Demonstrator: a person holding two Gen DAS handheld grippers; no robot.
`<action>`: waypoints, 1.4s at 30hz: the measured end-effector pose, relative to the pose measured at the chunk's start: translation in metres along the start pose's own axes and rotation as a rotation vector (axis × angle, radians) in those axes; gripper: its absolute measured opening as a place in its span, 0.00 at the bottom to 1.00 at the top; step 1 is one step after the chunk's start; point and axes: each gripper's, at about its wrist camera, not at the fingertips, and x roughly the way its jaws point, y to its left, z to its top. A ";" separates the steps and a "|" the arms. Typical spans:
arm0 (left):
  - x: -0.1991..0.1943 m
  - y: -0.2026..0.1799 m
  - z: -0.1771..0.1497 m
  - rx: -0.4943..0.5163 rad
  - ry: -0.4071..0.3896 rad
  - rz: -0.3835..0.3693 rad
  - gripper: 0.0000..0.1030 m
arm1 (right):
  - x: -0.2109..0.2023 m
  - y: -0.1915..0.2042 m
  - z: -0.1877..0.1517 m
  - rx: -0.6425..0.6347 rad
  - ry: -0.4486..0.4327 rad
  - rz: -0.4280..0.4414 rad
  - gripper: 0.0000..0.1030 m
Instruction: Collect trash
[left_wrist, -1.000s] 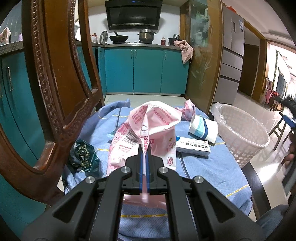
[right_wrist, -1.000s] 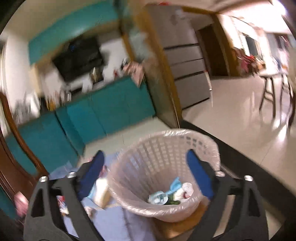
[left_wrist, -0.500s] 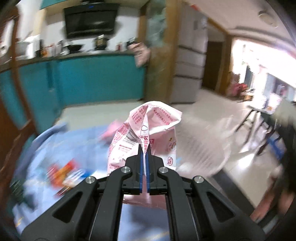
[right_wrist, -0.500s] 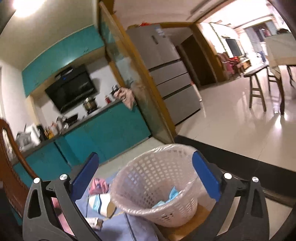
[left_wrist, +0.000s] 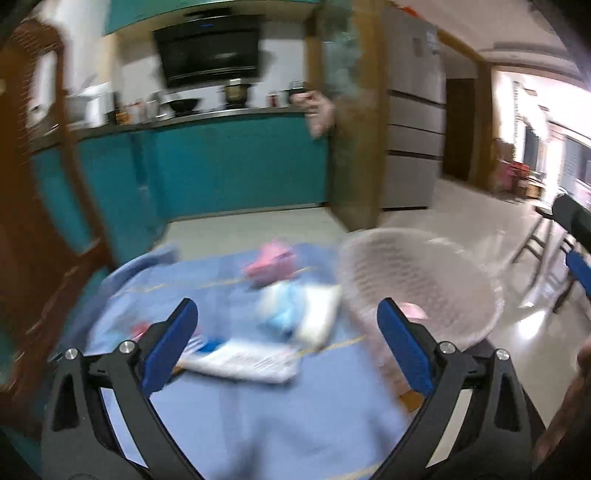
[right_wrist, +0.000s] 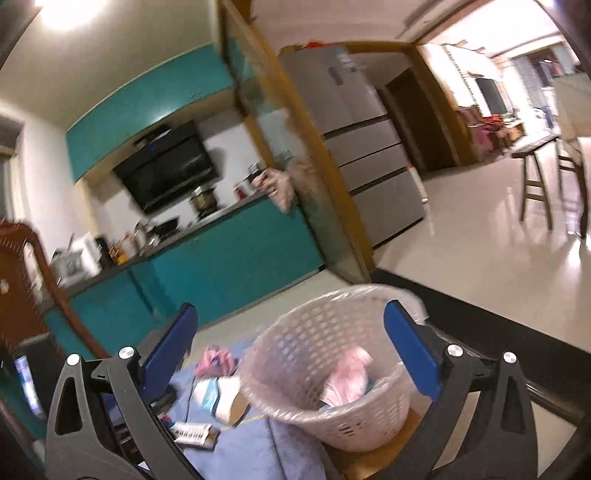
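Observation:
The white lattice trash basket (right_wrist: 325, 373) stands at the table's right edge and also shows in the left wrist view (left_wrist: 421, 288). The pink wrapper bag (right_wrist: 347, 380) lies inside it on other trash. My left gripper (left_wrist: 288, 343) is open and empty above the blue tablecloth (left_wrist: 258, 413), left of the basket. My right gripper (right_wrist: 291, 365) is open and empty, hovering in front of the basket. On the cloth lie a white flat box (left_wrist: 243, 362), a white-and-blue packet (left_wrist: 299, 314) and a pink crumpled wrapper (left_wrist: 269, 262).
A carved wooden chair back (left_wrist: 44, 206) rises at the left. Teal kitchen cabinets (left_wrist: 229, 166) and a fridge (left_wrist: 410, 122) stand behind. Stools (right_wrist: 543, 184) stand on the tiled floor at the right. The left view is motion-blurred.
My left gripper swung right to the basket, opened and let go of the pink bag, which now lies in the basket. The right gripper stayed open near the basket.

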 end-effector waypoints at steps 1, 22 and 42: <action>-0.008 0.019 -0.008 -0.026 0.012 0.019 0.96 | 0.003 0.006 -0.003 -0.018 0.025 0.025 0.96; -0.044 0.111 -0.056 -0.135 0.063 0.192 0.96 | 0.009 0.082 -0.039 -0.272 0.192 0.201 0.96; 0.042 0.144 -0.065 -0.256 0.236 0.685 0.94 | 0.013 0.085 -0.041 -0.287 0.220 0.206 0.96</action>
